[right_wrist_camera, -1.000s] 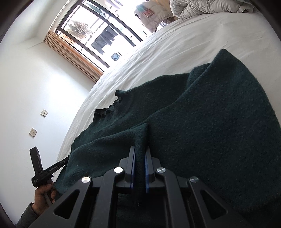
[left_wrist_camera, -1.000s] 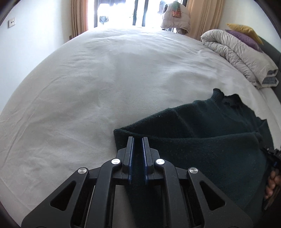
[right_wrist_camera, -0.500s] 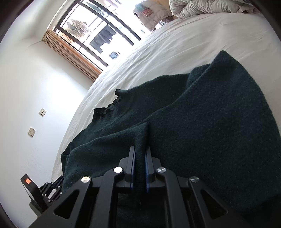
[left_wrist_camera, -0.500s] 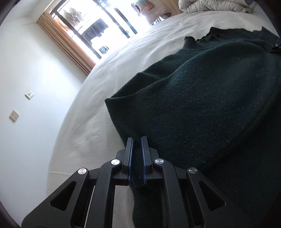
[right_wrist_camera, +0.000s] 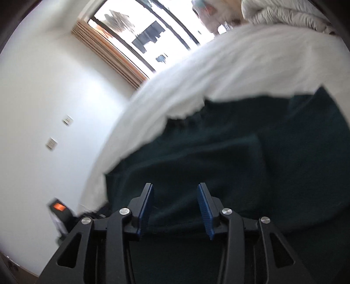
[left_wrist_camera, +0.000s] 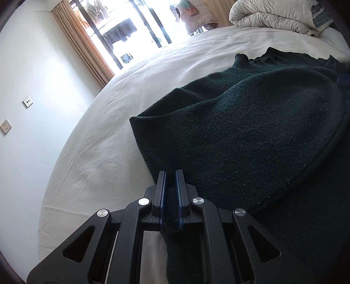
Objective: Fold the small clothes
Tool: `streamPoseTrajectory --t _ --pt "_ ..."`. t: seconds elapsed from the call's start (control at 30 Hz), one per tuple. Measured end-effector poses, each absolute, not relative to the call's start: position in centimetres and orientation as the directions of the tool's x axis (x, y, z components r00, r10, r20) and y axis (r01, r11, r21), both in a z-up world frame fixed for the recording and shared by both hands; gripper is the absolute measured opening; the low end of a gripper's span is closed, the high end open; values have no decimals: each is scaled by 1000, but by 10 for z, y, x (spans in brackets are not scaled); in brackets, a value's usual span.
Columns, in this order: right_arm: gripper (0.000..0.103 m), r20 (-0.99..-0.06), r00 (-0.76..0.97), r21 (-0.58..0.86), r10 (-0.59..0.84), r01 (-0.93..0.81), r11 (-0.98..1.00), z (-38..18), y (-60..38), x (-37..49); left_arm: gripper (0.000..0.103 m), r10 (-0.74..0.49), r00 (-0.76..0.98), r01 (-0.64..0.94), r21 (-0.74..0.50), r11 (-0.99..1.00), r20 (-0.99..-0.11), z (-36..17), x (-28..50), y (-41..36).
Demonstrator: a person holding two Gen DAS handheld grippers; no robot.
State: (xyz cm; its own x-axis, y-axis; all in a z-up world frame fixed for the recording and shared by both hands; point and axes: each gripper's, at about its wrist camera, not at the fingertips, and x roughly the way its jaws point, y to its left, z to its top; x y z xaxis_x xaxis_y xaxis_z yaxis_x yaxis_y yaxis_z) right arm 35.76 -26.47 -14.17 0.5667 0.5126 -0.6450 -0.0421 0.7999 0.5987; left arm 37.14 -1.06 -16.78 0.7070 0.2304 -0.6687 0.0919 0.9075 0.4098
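Observation:
A dark green knit sweater lies folded over itself on the white bed. My left gripper is shut on a fold of its near edge, the cloth pinched between the blue pads. In the right wrist view the same sweater spreads below my right gripper. Its jaws are opening, the blue pads stand apart and press on nothing, with the sweater lying flat beneath them. That view is blurred by motion.
A rolled white duvet and pillows sit at the bed's far right. A window with tan curtains is behind the bed, a white wall with sockets to the left. The left gripper's body shows at the lower left of the right wrist view.
My right gripper let go of the sweater fold, opened and pulled up and back. My left gripper swung over with the sweater edge, laying it across the garment, then held still.

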Motion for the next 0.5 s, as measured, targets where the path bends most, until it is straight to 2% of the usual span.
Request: streamPoseTrajectory --t 0.03,0.1,0.17,0.2,0.23,0.27,0.37,0.43,0.5 --pt "36 -603 601 624 525 -54 779 -147 -273 351 7 228 706 93 406 909 -670 -168 371 -11" --pt "29 -574 617 678 538 -10 735 -152 -295 343 7 223 706 93 401 911 -672 -168 372 -12" --pt "26 -571 646 683 507 32 730 -151 -321 332 7 222 707 93 400 912 -671 -167 371 -11" --pt "26 -577 665 670 475 53 740 -149 -336 326 7 223 708 92 401 912 -670 -167 371 -11" --pt "37 -611 682 638 402 124 760 -146 -356 318 7 223 708 92 401 911 -670 -166 370 -9" --pt "38 -602 701 654 383 157 740 -145 -372 310 7 222 709 92 400 912 -669 -166 370 -9" --pt "42 -563 722 723 402 194 663 -144 -409 294 7 224 712 89 402 911 -666 -167 371 -8" --pt "45 -541 699 751 467 151 643 -143 -408 285 7 230 713 87 409 909 -662 -167 370 -9" --pt "45 -566 649 735 508 119 668 -145 -395 282 7 233 715 84 412 907 -659 -168 369 -10"
